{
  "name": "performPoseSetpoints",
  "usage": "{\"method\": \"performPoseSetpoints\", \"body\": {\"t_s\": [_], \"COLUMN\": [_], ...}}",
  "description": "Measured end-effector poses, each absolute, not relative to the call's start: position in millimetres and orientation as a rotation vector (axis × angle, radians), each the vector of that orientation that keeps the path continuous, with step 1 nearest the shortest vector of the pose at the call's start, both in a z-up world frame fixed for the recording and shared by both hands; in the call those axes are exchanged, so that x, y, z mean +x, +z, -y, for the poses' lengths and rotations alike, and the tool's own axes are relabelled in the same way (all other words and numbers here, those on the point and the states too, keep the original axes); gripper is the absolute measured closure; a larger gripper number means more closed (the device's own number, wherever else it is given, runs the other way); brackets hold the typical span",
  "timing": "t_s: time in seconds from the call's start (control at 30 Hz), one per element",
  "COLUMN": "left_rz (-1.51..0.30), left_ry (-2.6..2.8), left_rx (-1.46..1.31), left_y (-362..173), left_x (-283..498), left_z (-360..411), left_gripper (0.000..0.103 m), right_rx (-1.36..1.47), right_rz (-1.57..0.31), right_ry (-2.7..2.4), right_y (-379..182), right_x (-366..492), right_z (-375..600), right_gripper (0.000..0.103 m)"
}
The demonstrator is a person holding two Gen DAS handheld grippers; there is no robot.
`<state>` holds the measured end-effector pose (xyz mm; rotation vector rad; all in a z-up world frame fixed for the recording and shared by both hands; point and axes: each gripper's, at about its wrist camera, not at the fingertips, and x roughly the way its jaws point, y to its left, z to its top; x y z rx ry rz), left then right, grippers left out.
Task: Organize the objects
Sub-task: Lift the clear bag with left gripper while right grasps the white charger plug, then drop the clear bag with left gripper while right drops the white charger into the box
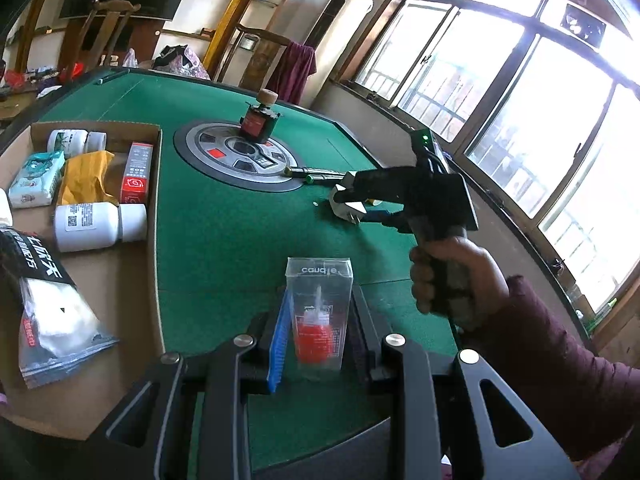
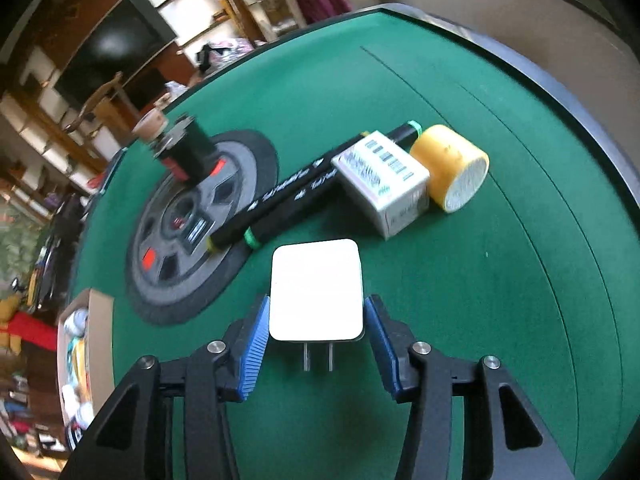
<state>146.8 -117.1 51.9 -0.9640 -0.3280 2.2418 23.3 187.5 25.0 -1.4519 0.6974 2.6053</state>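
A: Left wrist view, stock?

B: Cardboard tray [image 1: 154, 184] at nine o'clock, already holding two white bottles, a tissue pack, a yellow packet, a red-and-white box and a black-and-white pouch. Left gripper [image 1: 316, 320] is clamped narrow on a clear candle box [image 1: 319, 312], upright above the green felt table [image 1: 224, 240] and not yet in the tray. Right gripper [image 1: 350, 204] at two o'clock, down over a white plug.

A: Right wrist view?

B: White charger plug [image 2: 316, 290] flat on the felt, prongs toward the camera, between the right gripper's blue pads [image 2: 256, 344]; slivers of gap show on both sides, so not gripped. At twelve to one o'clock: two black markers [image 2: 288, 196], small white box [image 2: 384, 184], yellow tape roll [image 2: 452, 168]. At ten o'clock: a corked dark bottle [image 2: 180, 148].

A: Progress?

B: Roughly half filed, I judge; six items outstanding.
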Motion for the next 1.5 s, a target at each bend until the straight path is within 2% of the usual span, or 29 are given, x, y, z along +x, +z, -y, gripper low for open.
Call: {"method": "performPoseSetpoints", "body": {"t_s": [0.23,0.5,0.73,0.93,1.17,1.27,1.5], "left_rz": [0.329,0.435,0.425,0.478,0.603,0.605,0.501], "left_ry": [2.28,2.336,2.464,2.488,2.463,2.463,2.528], "left_rx": [-0.938,-0.894,-0.88,-1.019,-1.247,-1.303,-1.32], "left_y": [67,96,120,102,60,44,37], "left_x": [156,155,139,93,37,28,35], "left_z": [124,174,228,265,291,291,279], "left_gripper": [0.076,0.076,0.076,0.076,0.076,0.075,0.069], "right_rx": [-1.489,-1.571,-1.68,-1.839,-2.042,-2.093,-2.098], "right_rz": [-0.794,-0.921,-1.001,-0.986,-0.721,-0.54,-0.282], "right_ry": [2.723,2.845,2.991,3.088,3.146,3.136,3.142], "right_y": [30,37,57,69,58,42,24], "right_x": [49,58,53,48,53,58,66], "right_z": [-181,-150,-91,-17,74,99,113], "right_gripper": [0.054,0.054,0.054,0.053,0.053,0.053,0.053]}}
